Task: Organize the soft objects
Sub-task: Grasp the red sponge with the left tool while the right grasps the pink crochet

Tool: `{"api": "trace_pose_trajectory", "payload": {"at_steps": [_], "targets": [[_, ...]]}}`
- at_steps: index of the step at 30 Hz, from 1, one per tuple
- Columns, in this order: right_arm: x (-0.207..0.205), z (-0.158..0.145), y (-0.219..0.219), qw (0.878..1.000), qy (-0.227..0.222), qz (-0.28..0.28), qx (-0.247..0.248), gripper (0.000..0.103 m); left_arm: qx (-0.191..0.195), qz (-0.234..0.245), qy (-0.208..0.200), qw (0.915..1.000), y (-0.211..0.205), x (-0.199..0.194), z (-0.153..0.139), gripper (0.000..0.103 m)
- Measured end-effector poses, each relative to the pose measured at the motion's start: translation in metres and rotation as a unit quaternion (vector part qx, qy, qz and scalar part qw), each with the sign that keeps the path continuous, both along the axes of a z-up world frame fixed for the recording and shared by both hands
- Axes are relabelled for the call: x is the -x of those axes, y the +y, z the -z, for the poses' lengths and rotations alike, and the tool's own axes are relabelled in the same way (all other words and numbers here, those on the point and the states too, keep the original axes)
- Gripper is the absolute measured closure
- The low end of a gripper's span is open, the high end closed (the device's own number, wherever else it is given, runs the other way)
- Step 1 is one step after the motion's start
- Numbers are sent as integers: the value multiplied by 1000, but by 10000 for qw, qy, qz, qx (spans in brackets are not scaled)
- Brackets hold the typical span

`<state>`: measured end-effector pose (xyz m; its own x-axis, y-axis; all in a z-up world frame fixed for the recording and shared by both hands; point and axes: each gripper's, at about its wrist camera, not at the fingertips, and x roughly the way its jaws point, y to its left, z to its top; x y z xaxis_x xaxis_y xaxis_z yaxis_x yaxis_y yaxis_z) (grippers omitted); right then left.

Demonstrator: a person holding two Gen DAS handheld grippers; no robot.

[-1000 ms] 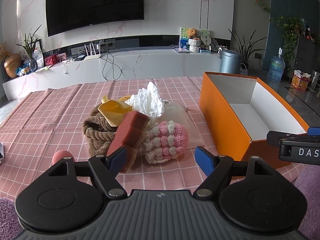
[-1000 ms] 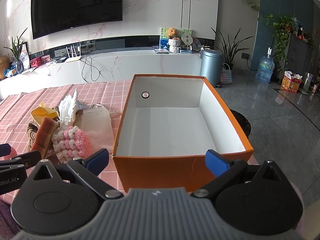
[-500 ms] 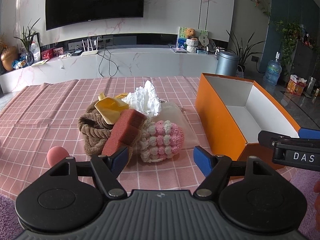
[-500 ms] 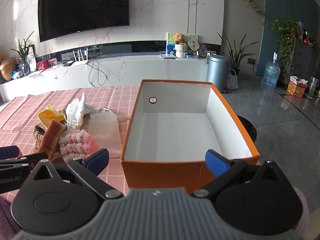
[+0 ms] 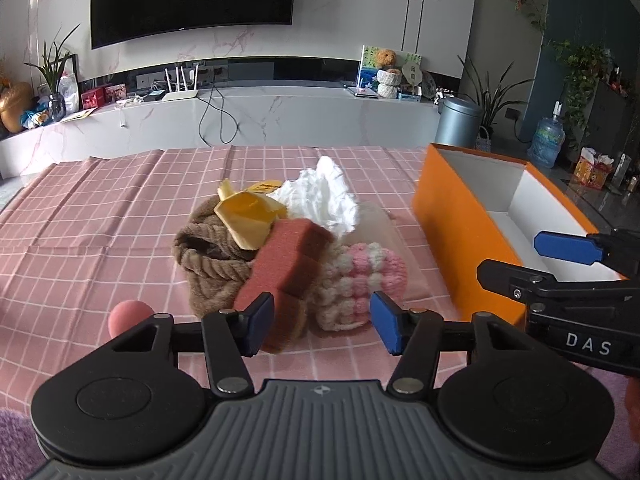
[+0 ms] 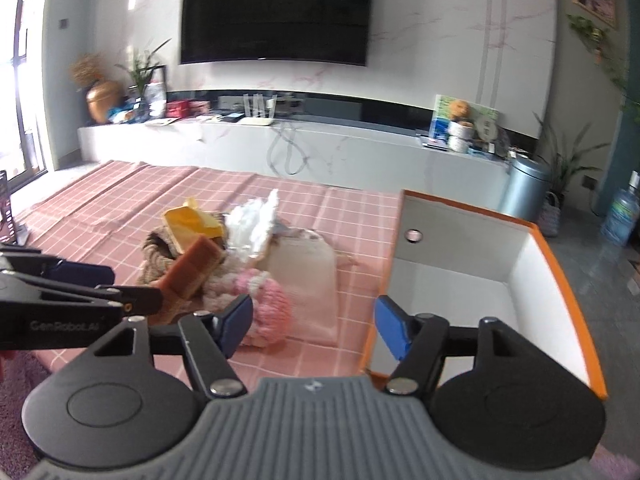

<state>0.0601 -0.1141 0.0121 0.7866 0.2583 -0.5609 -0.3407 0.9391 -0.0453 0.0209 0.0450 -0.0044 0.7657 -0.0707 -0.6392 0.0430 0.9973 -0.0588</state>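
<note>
My left tool narrowing on nothing, sponge just ahead, my right tool likewise narrowing, empty, box ahead-right

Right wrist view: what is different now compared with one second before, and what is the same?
The right gripper has swung left, off the orange box toward the pink crochet piece. Both it and the left gripper have just been closing partway; nothing is gripped yet, so both count as open. The left one has edged closer to the pile. The red-brown sponge, the pile and the empty box lie as before.
</note>
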Motion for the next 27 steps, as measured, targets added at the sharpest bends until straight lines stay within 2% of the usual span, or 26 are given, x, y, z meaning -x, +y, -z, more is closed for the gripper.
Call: {"api": "trace_pose_trajectory", "payload": {"at_steps": [3, 7, 9, 13, 15, 17, 20, 23, 26, 27], "targets": [[-15, 8, 13, 9995, 156, -265, 117, 42, -162, -8, 142, 9998, 10, -12, 9, 37], [-39, 20, 29, 9977, 346, -496, 304, 42, -461, 166, 214, 9986, 11, -25, 24, 25], [-51, 27, 36, 9966, 460, -564, 375, 42, -577, 299, 267, 9975, 9, -32, 32, 23], [-71, 41, 44, 9951, 757, -529, 360, 42, -1257, 545, 234, 9903, -2, -45, 52, 20], [-79, 48, 50, 9941, 846, -588, 335, 42, -1376, 661, 322, 9878, -4, -51, 61, 20], [-85, 54, 54, 9934, 905, -608, 345, 38, -1343, 730, 383, 9875, -3, -57, 67, 20], [-93, 61, 57, 9930, 965, -594, 319, 26, -1749, 700, 272, 9817, -6, -62, 76, 20], [-100, 68, 58, 9919, 1080, -611, 264, 25, -1849, 757, 259, 9795, -5, -65, 79, 23], [-105, 73, 60, 9906, 1180, -676, 122, 26, -1805, 783, 249, 9801, -4, -64, 80, 33], [-105, 75, 61, 9903, 1200, -696, 110, 27, -1799, 801, 236, 9801, -5, -64, 80, 40]]}}
